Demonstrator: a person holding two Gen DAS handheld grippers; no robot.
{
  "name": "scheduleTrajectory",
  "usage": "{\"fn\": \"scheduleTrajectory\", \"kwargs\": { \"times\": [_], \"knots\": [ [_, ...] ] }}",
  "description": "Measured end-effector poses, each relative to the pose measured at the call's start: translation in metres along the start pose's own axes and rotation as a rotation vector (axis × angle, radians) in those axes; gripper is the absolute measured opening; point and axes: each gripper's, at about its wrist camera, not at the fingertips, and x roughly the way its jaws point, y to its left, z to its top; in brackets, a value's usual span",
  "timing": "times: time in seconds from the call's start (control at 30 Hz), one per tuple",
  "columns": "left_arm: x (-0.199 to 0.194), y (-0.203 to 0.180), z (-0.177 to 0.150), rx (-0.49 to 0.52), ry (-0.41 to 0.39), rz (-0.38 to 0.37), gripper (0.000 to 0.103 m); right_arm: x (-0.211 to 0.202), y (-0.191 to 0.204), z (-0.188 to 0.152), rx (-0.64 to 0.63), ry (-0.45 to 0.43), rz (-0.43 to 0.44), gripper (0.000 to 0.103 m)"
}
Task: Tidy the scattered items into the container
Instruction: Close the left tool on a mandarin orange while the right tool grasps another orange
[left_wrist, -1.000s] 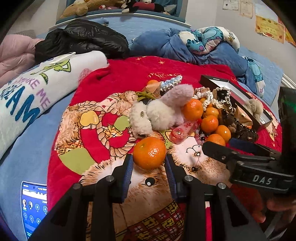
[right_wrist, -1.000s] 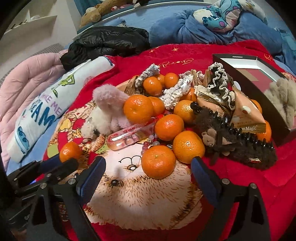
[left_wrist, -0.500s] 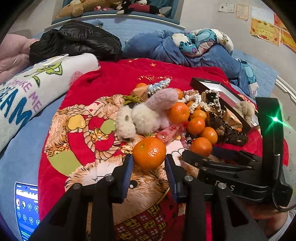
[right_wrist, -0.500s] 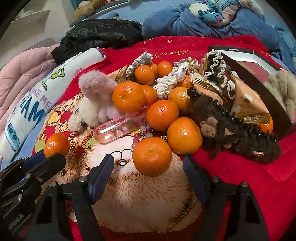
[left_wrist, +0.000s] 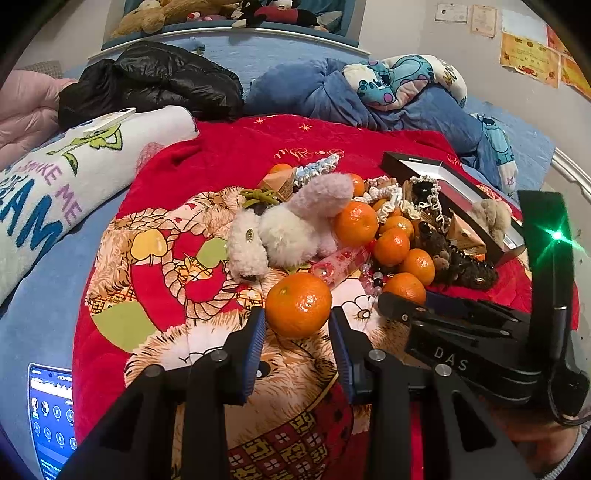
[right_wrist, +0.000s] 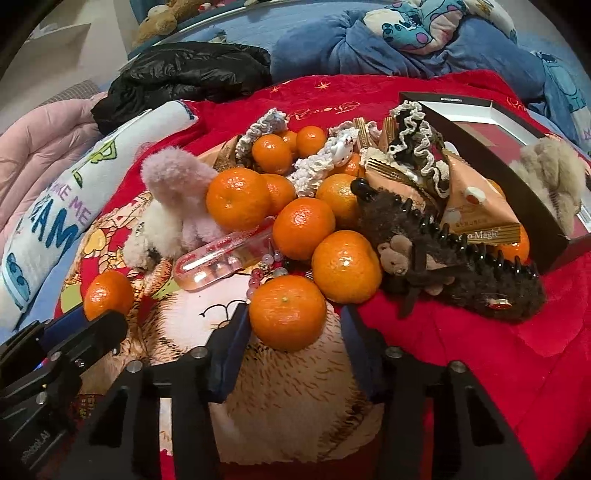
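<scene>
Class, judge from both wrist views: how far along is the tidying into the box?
Done: little; only a beige plush rests in the dark box.
In hand: the left gripper holds a mandarin; the right gripper is closing around another mandarin.
Left: the heap of mandarins, snack packets and hair clip.

The white pillow (left_wrist: 70, 173) is showing "ME" and "EAM" in purple and blue lettering. The right gripper (left_wrist: 402, 299) body is displaying "DAS" in the left wrist view. The orange snack packet (right_wrist: 476, 206) is reading "Magic". The gold script on the red blanket (left_wrist: 236, 155) is not resolving legibly.
</scene>
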Motion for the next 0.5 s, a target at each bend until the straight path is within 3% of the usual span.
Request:
{"fn": "scheduleTrajectory", "kwargs": {
  "times": [0.5],
  "knots": [
    [0.003, -0.016, -0.001, 0.034, -0.002, -0.008, 0.036, -0.016, -0.002, 0.000, -0.013, -0.031, 0.054, 0.038]
  ]
}}
